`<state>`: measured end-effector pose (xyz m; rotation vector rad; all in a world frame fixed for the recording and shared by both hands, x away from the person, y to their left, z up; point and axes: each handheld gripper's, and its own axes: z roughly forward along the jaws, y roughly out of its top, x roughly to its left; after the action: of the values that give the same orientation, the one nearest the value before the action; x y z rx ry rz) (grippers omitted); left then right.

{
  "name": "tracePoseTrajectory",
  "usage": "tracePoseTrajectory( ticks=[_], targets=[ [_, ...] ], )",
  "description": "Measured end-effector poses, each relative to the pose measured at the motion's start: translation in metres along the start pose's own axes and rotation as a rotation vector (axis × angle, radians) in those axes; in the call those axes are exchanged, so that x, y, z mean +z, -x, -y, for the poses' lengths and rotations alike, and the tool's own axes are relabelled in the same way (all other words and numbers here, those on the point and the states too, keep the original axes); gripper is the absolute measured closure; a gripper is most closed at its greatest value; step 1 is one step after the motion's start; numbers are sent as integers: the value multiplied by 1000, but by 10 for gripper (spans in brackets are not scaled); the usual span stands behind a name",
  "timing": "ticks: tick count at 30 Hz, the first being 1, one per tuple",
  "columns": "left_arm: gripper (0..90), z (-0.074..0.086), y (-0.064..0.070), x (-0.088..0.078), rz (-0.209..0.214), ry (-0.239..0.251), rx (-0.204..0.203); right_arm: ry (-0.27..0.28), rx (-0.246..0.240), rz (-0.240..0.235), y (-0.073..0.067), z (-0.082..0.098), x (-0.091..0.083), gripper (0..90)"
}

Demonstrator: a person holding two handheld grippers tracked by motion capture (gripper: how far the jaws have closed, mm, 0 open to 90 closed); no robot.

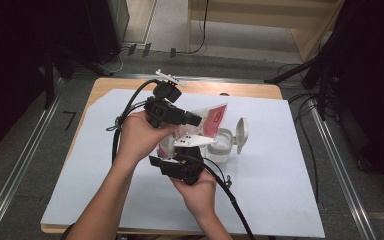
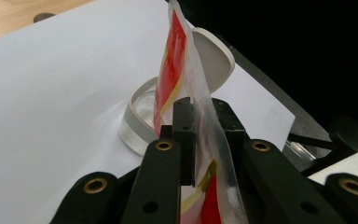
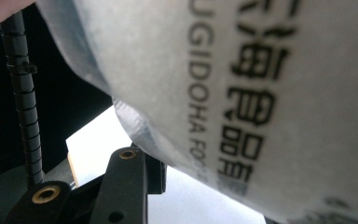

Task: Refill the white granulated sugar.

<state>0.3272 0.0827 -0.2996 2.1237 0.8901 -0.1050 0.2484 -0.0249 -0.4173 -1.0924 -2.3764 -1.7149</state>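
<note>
A clear plastic pouch with red print hangs tilted over a clear round container whose white flip lid stands open. My left gripper is shut on the pouch's upper part; in the left gripper view its jaws pinch the film of the pouch above the container. My right gripper comes up from below and grips the pouch's lower end. In the right gripper view the pouch bulges close to the camera, black lettering on it, and hides the right jaw.
A large white sheet covers the wooden table. Black cables trail from both grippers toward the near edge. The floor behind the table holds more cables and a wooden bench.
</note>
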Motion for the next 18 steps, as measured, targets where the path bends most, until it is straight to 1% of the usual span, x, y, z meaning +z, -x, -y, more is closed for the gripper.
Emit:
tracePoseTrajectory(
  ticks=[3,5,10,18],
  targets=[
    [824,0,0,0,-1,-1,-3,-8,-5,3,-1,0,-1,630],
    [824,0,0,0,-4,-5,3,-9,-2,1,-2,0,-1,631],
    [823,0,0,1,-11,-4,9,-3,-1,0,0,0,0,631],
    [824,-1,-1,1,-6,3,17,3,-2,-6,0,-1,0,630]
  ],
)
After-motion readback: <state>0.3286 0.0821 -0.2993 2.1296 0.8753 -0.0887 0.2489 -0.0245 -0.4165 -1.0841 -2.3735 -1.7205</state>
